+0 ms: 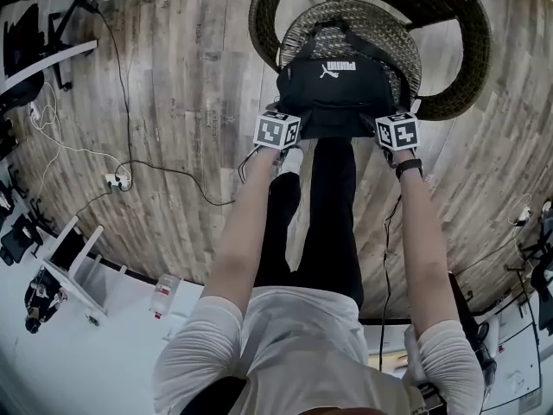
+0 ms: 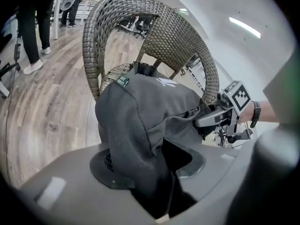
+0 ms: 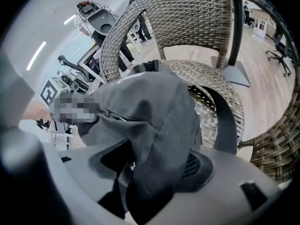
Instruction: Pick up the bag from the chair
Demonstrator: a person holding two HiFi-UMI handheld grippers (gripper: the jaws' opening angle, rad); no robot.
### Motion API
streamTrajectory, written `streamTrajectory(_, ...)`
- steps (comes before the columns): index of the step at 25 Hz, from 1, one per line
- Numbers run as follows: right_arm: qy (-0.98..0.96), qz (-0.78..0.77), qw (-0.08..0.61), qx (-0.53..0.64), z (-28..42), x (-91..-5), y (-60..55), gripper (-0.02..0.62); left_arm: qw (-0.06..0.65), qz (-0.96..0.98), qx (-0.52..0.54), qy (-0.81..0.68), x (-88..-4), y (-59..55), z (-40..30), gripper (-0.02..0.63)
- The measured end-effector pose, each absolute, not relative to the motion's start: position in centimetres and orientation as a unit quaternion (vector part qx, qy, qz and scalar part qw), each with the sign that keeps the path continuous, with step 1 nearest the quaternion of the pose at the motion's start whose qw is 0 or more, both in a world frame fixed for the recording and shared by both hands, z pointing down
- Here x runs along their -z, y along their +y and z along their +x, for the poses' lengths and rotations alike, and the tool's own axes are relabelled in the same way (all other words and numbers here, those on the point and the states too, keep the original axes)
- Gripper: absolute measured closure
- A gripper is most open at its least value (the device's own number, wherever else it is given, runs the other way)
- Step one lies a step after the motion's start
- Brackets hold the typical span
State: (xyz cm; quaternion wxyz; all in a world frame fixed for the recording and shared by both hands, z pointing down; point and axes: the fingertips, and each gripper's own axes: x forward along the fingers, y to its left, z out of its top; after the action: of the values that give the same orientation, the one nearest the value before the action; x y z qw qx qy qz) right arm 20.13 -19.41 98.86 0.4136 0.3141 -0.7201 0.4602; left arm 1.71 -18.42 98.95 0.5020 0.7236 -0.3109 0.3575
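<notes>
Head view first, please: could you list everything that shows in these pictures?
bag: one, black with a white logo, on the chair seat.
chair: one, grey-brown wicker, top of the head view.
floor: wood planks, under everything.
cable: one, black, on the floor at left.
power strip: one, white, at the cable's end.
bottle: one, clear, lower left.
left gripper: grey, fingers pinching the bag's fabric.
right gripper: grey, fingers pinching the bag's fabric.
person: white sleeves, black trousers.

The right gripper [image 3: 150, 175] appears to pinch a fold of the dark bag [image 3: 154, 107]; the wicker chair [image 3: 187, 22] curves from twelve to four o'clock behind.
</notes>
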Motion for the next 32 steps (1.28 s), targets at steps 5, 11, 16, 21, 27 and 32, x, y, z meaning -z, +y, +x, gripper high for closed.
streamTrajectory(5, -0.716, 0.328, 0.435, -0.437, 19.4, -96.9, -19.8, 0.456, 0.488, 0.725, -0.367, -0.319, -97.1, -18.8, 2.4, 0.439)
streamTrajectory(11, -0.717, 0.342, 0.408, -0.449, 18.9, -94.7, -19.6, 0.506, 0.474, 0.728, -0.377, -0.322, -95.4, -19.4, 2.2, 0.459)
streamTrajectory(16, -0.715, 0.365, 0.390, -0.451, 18.6, -92.8, -19.5, 0.517, 0.455, 0.734, -0.382, -0.330, -93.4, -19.5, 1.8, 0.465)
streamTrajectory(21, -0.717, 0.389, 0.367, -0.447, 18.4, -90.4, -19.4, 0.520, 0.436, 0.742, -0.379, -0.338, -91.0, -19.6, 1.6, 0.466)
streamTrajectory(27, -0.725, 0.407, 0.350, -0.433, 18.7, -86.5, -19.7, 0.522, 0.420, 0.753, -0.367, -0.349, -87.2, -20.1, 1.9, 0.466)
streamTrajectory(32, -0.726, 0.428, 0.334, -0.422, 18.8, -82.6, -20.1, 0.523, 0.402, 0.762, -0.358, -0.360, -83.5, -20.9, 2.0, 0.466)
